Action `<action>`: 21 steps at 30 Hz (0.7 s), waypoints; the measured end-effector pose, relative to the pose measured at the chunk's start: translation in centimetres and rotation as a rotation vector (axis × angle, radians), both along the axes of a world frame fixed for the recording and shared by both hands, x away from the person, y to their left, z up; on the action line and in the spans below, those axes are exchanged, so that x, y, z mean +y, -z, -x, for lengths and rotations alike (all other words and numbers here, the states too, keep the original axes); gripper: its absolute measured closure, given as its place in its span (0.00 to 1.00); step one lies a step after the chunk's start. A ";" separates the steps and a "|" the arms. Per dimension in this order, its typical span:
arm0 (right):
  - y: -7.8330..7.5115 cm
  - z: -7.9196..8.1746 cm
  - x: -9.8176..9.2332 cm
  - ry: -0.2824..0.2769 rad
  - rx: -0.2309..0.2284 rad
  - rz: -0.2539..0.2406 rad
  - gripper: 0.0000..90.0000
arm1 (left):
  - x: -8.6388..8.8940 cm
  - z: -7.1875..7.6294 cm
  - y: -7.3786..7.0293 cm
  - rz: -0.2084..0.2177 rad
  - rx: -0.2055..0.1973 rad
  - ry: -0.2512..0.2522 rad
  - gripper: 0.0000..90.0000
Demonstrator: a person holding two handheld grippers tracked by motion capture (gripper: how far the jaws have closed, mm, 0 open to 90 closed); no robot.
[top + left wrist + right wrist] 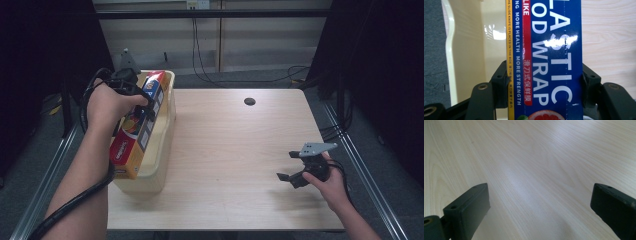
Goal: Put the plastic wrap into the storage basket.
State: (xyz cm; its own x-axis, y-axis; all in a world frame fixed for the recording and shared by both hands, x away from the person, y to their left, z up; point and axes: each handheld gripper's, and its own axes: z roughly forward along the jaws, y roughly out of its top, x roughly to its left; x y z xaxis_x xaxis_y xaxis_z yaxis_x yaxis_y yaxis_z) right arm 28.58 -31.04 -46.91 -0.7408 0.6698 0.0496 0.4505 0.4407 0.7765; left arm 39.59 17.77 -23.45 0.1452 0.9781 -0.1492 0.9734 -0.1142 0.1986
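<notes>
The long blue cardboard plastic-wrap box (549, 60) sits clamped between the left gripper (544, 85) fingers (over the cream plastic bin (162, 150)), at the pale wooden counter (230, 150) edge. The right gripper (539, 207) fingers spread wide, nothing between them.

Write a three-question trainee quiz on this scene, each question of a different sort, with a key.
1. True or false: the right gripper is clamped on an object.
2. Multiple choice: the plastic wrap box held by the left gripper is (A) flat on the table, (B) over the cream plastic bin, (C) beside the dark round hole in the table.
3. Fill in: the large white words on the box's blue face read "plastic food ____".

Key: 1 false, its jaws stand apart over bare wood. 2 B. 3 wrap.
</notes>
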 end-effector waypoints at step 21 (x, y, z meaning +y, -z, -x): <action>0.0 0.1 0.1 -0.004 0.004 0.003 0.03 | 0.7 0.2 2.4 -0.007 0.032 -0.015 0.45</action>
State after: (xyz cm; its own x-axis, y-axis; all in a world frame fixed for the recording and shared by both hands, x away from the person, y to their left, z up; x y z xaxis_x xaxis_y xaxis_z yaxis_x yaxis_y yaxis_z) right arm 28.52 -30.99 -46.95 -0.7430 0.6674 0.0507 0.4518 0.4442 0.7737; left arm 39.38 18.46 -25.89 0.1259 0.9812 -0.1462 0.9808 -0.1010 0.1670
